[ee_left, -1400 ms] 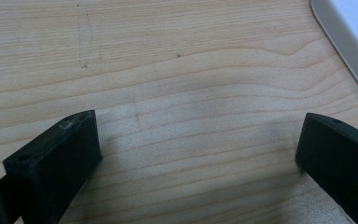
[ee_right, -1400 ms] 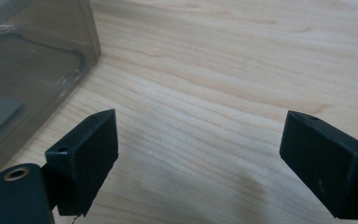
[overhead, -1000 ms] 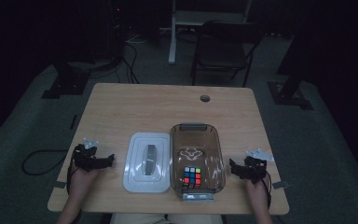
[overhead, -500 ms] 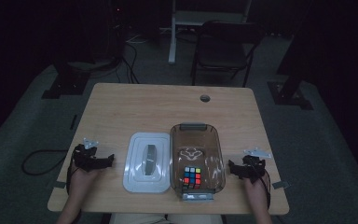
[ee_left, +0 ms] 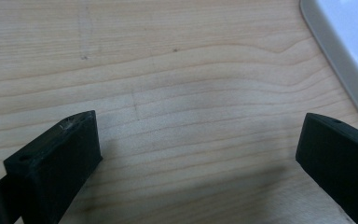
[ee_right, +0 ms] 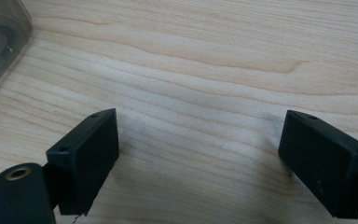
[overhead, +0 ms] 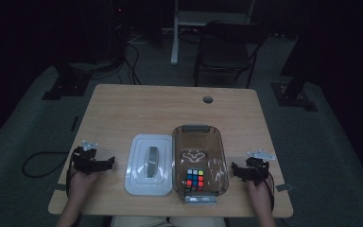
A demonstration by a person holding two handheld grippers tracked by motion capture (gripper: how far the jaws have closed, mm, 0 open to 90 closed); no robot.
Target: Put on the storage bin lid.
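Both tongs rested low on the table (overhead: 137,104), one at each flank of the work. My left tongs (overhead: 105,163) were spread wide with bare wood between the jaws; my right tongs (overhead: 235,170) likewise spread, pinching nothing.

Between the two: a white lid (overhead: 149,164) lying flat just inboard of the left tongs, and a smoky clear box (overhead: 198,158) just inboard of the right tongs, the two touching or nearly so along their long sides. A colour cube (overhead: 194,179) sat in the near end of the box.

Progress, as judged: cube already in the box, lid off and untouched. Left to do, likely: lift the lid and seat it on the box.

Room: in the left gripper view the lid's rim (ee_left: 340,56) came in at the upper right, near the jaw on that side. In the right gripper view the box's corner (ee_right: 0,42) lay up and to the left. Table open ahead of both tongs; its near edge ran close behind my hands.
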